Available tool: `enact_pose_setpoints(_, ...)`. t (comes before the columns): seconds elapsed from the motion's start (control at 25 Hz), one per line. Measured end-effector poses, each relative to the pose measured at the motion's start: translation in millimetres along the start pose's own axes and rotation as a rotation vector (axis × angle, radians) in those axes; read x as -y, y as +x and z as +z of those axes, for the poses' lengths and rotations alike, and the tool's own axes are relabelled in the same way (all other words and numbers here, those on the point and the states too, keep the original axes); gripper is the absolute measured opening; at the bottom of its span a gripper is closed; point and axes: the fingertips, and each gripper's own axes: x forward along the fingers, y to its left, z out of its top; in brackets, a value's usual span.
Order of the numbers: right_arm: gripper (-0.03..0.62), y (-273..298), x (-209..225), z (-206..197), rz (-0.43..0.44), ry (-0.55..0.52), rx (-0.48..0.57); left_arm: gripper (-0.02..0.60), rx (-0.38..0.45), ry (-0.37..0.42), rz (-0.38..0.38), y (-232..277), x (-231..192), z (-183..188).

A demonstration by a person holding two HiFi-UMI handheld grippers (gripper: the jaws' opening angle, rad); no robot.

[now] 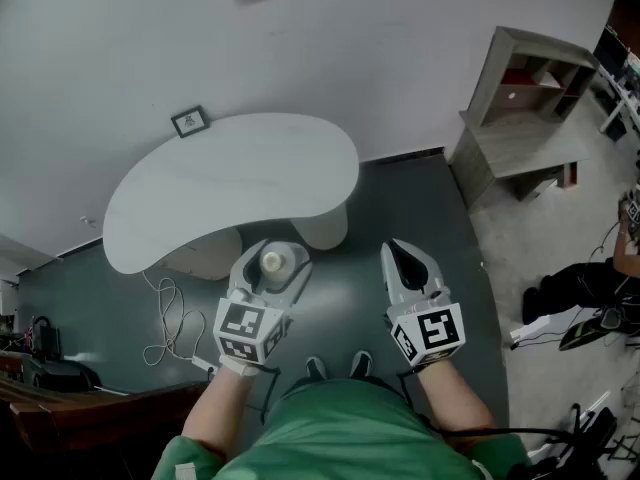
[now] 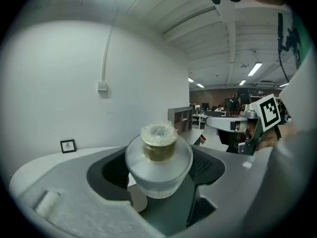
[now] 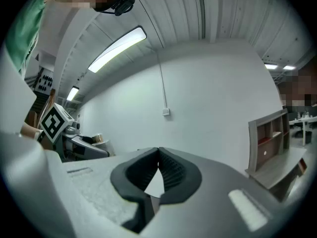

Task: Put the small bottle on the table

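Note:
The small bottle, clear with a pale round cap, stands upright between the jaws of my left gripper, which is shut on it. In the left gripper view the bottle fills the gap of the left gripper, both dark pads against its sides. The white kidney-shaped table lies just beyond the bottle, lower down. My right gripper is held level to the right, shut and empty. Its tips meet in the right gripper view.
A small framed picture stands at the table's far edge by the white wall. A grey shelf unit is at the right. A white cable lies looped on the dark floor at left, and bags and cables sit at far right.

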Motion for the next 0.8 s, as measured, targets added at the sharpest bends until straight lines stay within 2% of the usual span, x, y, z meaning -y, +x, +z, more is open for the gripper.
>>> enact_pose_setpoints(0.36,0.003,-9,-33,-23,0.024,0.047,-0.035,0.347,0.000,0.006,0.049,-39,-10,-25)
enact_pose_setpoints(0.64,0.003,-15,-62,-18,0.110,0.036,-0.026,0.347,0.035,-0.011,0.126,-79,-15,-23)
enact_pose_setpoints(0.8,0.003,-14,-73,-18,0.129,0.036,-0.035,0.347,0.026,-0.030,0.151,-92,-20,-30)
